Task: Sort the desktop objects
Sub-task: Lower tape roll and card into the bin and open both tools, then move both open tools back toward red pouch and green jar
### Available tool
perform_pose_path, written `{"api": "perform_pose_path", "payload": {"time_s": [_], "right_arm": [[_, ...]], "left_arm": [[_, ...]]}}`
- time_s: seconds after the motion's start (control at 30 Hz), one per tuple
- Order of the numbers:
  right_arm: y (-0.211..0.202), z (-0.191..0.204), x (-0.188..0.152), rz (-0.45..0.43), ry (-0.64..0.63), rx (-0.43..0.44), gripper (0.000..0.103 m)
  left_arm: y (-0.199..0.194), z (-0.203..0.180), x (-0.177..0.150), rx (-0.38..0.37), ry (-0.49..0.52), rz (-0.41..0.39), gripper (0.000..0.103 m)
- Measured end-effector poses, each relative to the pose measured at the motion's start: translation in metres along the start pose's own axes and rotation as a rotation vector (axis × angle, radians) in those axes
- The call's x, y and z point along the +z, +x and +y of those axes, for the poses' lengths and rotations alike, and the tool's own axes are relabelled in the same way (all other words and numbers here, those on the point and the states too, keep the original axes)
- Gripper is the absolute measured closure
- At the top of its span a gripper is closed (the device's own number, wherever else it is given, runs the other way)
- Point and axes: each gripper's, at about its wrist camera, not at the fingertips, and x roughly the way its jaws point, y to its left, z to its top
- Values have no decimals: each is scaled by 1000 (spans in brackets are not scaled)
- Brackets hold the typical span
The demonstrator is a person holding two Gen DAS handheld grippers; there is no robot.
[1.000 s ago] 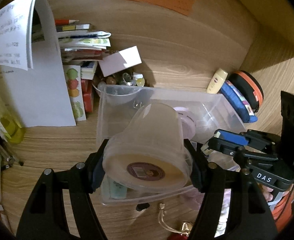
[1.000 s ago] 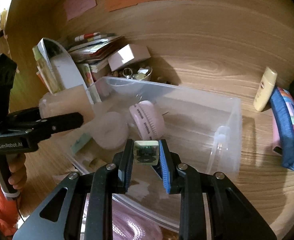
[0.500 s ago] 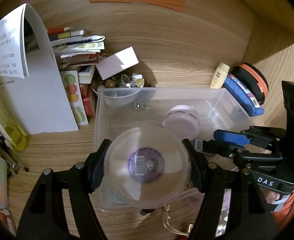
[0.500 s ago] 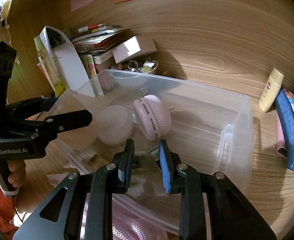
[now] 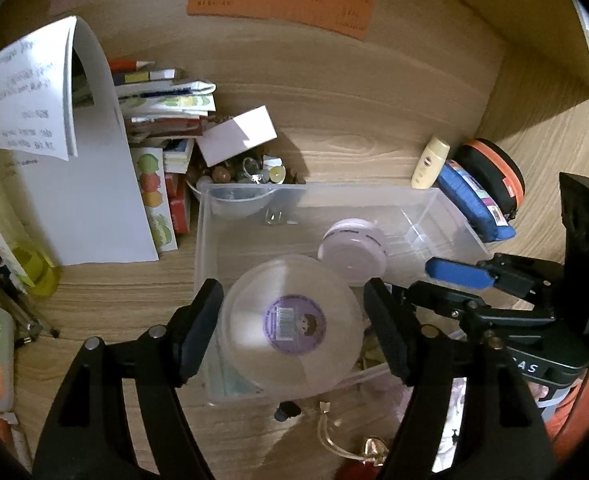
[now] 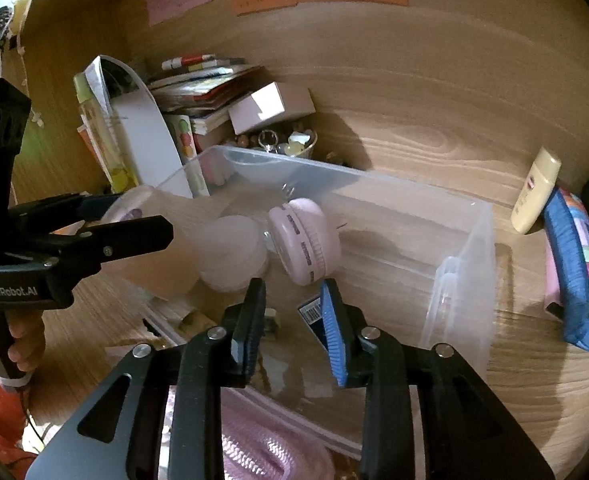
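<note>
A clear plastic bin (image 5: 204,248) (image 6: 462,280) stands on the wooden desk. My left gripper (image 5: 292,322) is open around a round translucent tub (image 5: 290,322) with a purple label; the tub sits tilted at the bin's near left and shows pale in the right wrist view (image 6: 154,248). Its fingers stand a little apart from the tub. A pink round case (image 5: 352,250) (image 6: 304,246) and a white round jar (image 6: 232,256) lie in the bin. My right gripper (image 6: 292,308) is open and empty over the bin, above a small barcoded packet (image 6: 310,314).
Stacked books and papers (image 5: 162,108), a white box (image 5: 236,134), a bowl of trinkets (image 5: 246,178), a cream tube (image 5: 428,162) (image 6: 534,196), a blue pouch (image 5: 474,200) (image 6: 578,276) and an orange-rimmed case (image 5: 494,172) surround the bin. A pink pouch (image 6: 262,448) lies near.
The left gripper tipped the tub to face the camera, lowered it into the bin and opened. The right gripper released a small packet into the bin and opened.
</note>
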Motion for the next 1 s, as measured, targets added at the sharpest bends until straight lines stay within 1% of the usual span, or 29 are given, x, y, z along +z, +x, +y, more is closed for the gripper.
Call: {"api": "perform_pose_path", "payload": {"time_s": [0.03, 0.1, 0.17, 0.27, 0.3, 0.37, 0.43, 0.47, 0.67, 0.73, 1.0], "right_arm": [[-3, 0, 0, -10, -3, -6, 58], [-10, 2, 1, -34, -9, -19, 53], [-18, 5, 2, -54, -19, -31, 53], [-29, 9, 1, -73, -29, -48, 50], [-33, 10, 0, -79, -31, -54, 47], [-41, 13, -2, -90, -33, -67, 43], [-50, 15, -5, -103, -36, -79, 33], [-54, 16, -7, -111, -36, -85, 32], [-79, 20, -20, -149, -31, -109, 30], [-85, 21, -24, -157, -24, -112, 20], [-108, 28, -47, -176, -15, -127, 19]], "left_arm": [[-2, 0, 0, 6, 0, -3, 29], [-6, -1, -1, 15, 0, -9, 27], [-11, 0, -2, 29, 0, -14, 27], [-20, 2, -3, 25, -10, -21, 26], [-23, 2, -4, 24, -13, -24, 25], [-30, 3, -5, 22, -18, -34, 19], [-36, 3, -7, 27, -18, -46, 15], [-40, 2, -9, 30, -16, -51, 13], [-55, -5, -23, 40, 12, -51, 12], [-60, -7, -28, 49, 22, -55, 12], [-77, -8, -51, 58, 25, -60, 11]]}}
